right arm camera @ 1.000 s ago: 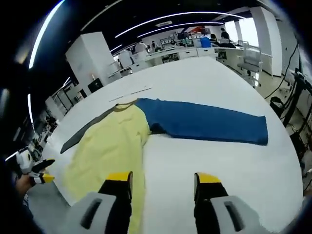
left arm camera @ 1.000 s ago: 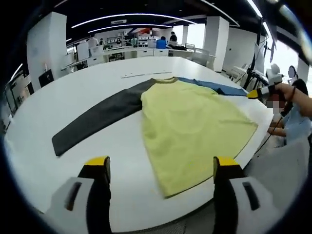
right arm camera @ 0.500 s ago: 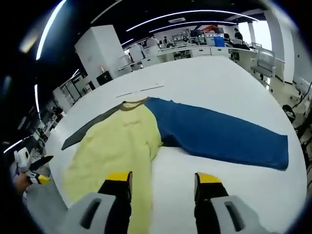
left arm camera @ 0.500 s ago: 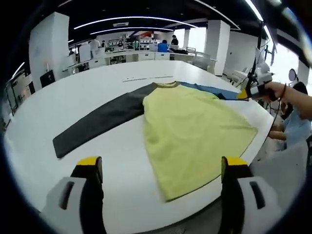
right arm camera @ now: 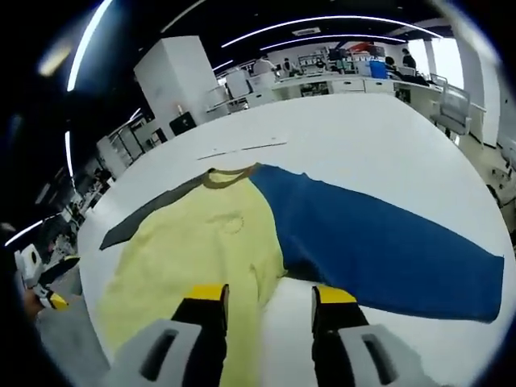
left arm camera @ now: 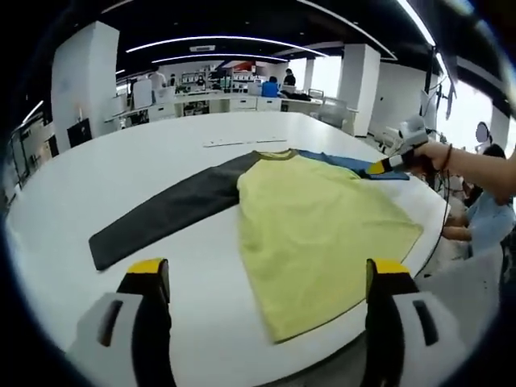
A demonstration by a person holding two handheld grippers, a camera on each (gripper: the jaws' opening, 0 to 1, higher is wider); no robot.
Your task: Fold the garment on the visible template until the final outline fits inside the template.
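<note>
A long-sleeved shirt lies flat on the white table, with a yellow body, a dark grey sleeve stretched left and a blue sleeve stretched right. My left gripper hovers at the near table edge, its jaws wide open and empty, short of the yellow hem. A hand holds my right gripper by the blue sleeve. From that gripper's own view, my right gripper is open over the yellow body where it meets the blue sleeve. The grey sleeve runs off left.
A thin line mark lies on the table beyond the collar. A person in light blue is at the table's right edge. Desks and white pillars fill the room behind. The left gripper is at the far left of the right gripper view.
My left jaws spread wider a second ago and have held since. My right gripper has moved in closer over the shirt, toward the seam between yellow body and blue sleeve.
</note>
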